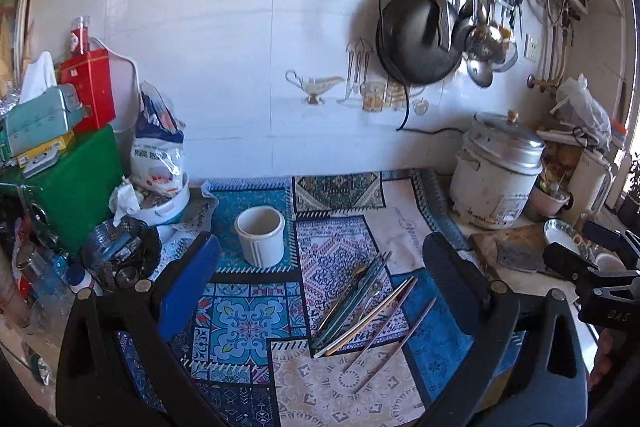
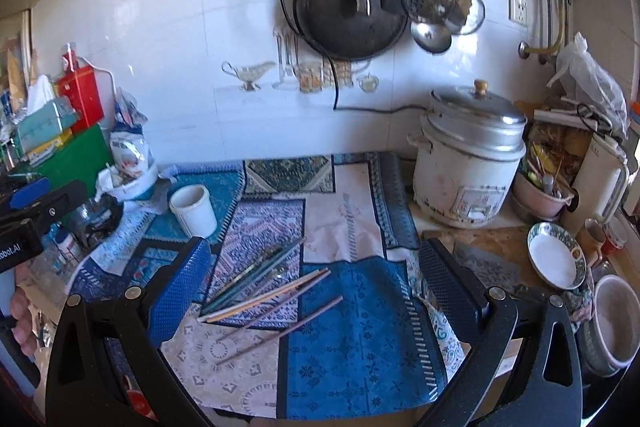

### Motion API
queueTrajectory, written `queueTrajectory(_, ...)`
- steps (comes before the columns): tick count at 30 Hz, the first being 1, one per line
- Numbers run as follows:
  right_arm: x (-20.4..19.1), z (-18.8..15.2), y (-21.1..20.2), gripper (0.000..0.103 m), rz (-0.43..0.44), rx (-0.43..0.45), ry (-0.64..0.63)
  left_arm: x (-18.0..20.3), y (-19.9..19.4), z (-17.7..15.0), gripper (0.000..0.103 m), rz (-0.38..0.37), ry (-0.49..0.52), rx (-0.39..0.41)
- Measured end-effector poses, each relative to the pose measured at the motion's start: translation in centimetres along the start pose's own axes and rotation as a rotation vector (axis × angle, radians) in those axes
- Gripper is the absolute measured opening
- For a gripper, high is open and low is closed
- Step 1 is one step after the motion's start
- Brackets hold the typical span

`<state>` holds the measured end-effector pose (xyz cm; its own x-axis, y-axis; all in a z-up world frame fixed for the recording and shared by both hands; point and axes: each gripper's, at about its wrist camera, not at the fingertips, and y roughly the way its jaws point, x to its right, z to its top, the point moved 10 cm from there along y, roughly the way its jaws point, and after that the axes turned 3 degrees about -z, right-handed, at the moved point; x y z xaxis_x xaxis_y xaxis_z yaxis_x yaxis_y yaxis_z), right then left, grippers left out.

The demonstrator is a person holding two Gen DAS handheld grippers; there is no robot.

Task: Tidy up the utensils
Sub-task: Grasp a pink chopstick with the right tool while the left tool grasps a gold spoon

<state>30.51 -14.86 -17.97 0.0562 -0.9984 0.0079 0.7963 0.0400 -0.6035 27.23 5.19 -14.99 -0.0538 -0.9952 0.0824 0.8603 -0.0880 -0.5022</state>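
Several chopsticks and thin utensils [image 1: 368,307] lie loose in a slanted pile on the patterned blue mat [image 1: 248,323]; the pile also shows in the right wrist view [image 2: 264,287]. A white ceramic holder cup [image 1: 260,235] stands upright and empty behind them to the left, also seen in the right wrist view [image 2: 194,209]. My left gripper [image 1: 320,267] is open and empty, held above the mat with the pile between its fingers. My right gripper [image 2: 312,267] is open and empty, above the pile.
A white rice cooker [image 2: 466,163] stands at the back right. Bowls and a plate [image 2: 556,255] crowd the right edge. Boxes, a green container [image 1: 76,183] and a bag fill the left side. Pans and ladles hang on the wall [image 2: 348,7].
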Motion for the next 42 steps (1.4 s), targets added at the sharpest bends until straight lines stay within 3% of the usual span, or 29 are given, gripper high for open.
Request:
queueTrajectory(5, 1.1, -4.3, 6.5, 0.103, -0.04, -0.205, 0.045, -0.9, 8.0, -3.3, 0.102, -0.026, 0.061, -0.169)
queueTrajectory(8, 1.8, -7.0, 9.4, 0.103, -0.063, -0.326, 0.093, -1.0, 12.5, -6.0, 0.096, -0.064, 0.095, -0.284)
queueTrajectory(10, 2.0, -8.9, 11.0, 0.102, -0.066, -0.404, 0.136, -1.1, 15.3, -7.8, 0.091, -0.084, 0.111, -0.365)
queueTrajectory(12, 2.0, -10.8, 12.5, 0.1, -0.056, -0.472, 0.196, -1.3, 17.8, -9.7, 0.075, -0.109, 0.129, -0.44)
queueTrajectory(16, 1.1, -13.8, 14.8, 0.082, -0.045, -0.561, 0.261, -1.5, 21.8, -12.8, 0.06, -0.158, 0.161, -0.565)
queueTrajectory(20, 0.4, -15.7, 16.2, 0.073, -0.042, -0.617, 0.323, -1.3, 24.8, -15.0, 0.047, -0.233, 0.157, -0.652)
queueTrajectory(23, -0.1, -16.6, 16.8, 0.065, -0.035, -0.641, 0.368, -1.0, 26.4, -15.9, 0.039, -0.271, 0.158, -0.693)
queueTrajectory(29, -1.4, -17.7, 18.2, 0.046, -0.024, -0.679, 0.401, 0.2, 28.3, -16.2, 0.034, -0.346, 0.161, -0.722)
queueTrajectory(38, -2.4, -17.4, 19.0, 0.039, -0.098, -0.664, 0.258, 2.1, 30.6, -16.0, 0.027, -0.386, 0.18, -0.752)
queueTrajectory(42, -2.7, -17.2, 19.6, 0.027, -0.13, -0.648, 0.118, 2.6, 31.7, -16.0, 0.027, -0.379, 0.175, -0.761)
